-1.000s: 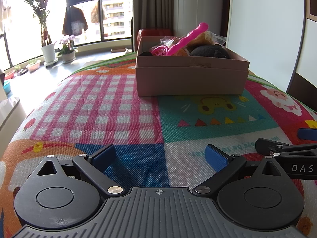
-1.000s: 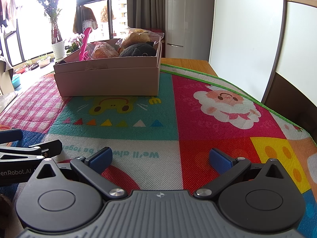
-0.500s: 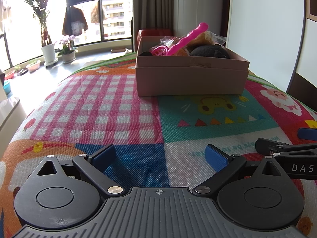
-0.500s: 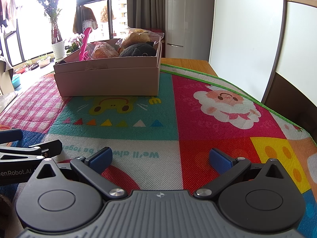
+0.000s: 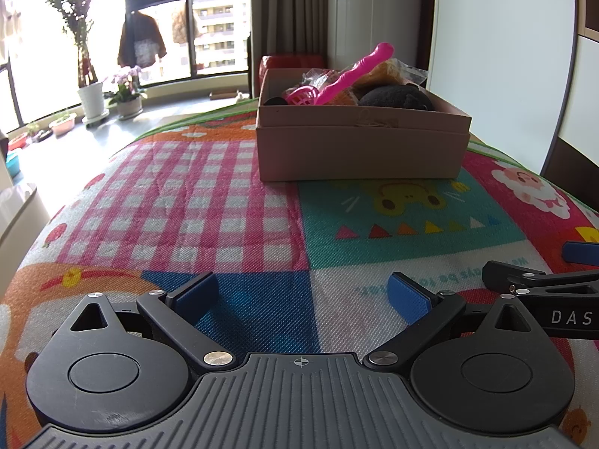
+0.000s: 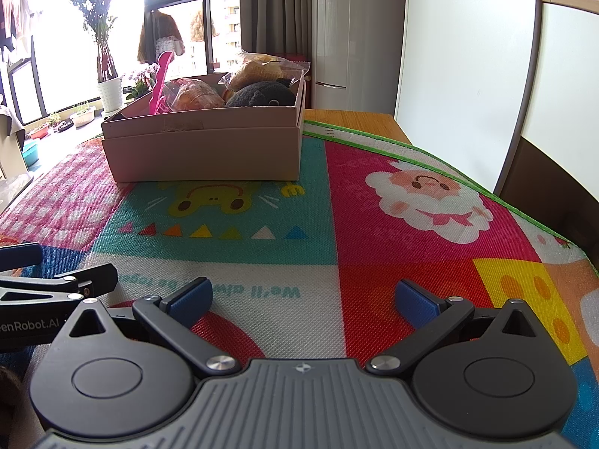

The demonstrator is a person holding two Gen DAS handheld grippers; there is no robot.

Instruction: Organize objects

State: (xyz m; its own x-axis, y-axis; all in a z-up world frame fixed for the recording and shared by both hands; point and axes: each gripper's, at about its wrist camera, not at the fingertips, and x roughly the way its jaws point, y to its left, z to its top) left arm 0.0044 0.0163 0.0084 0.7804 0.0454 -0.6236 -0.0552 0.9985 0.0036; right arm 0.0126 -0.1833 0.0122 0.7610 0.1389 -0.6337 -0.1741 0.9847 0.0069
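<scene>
A beige cardboard box stands on the colourful play mat, far ahead of both grippers. It holds a pink plastic scoop, a dark plush toy and bagged items. The box also shows in the right wrist view. My left gripper is open and empty, low over the mat. My right gripper is open and empty, beside the left one. Each gripper's arm shows at the edge of the other's view.
The mat covers a wooden table whose far corner shows bare. A white wall panel stands to the right. Potted plants and a window are far left. The table edge drops off on the left.
</scene>
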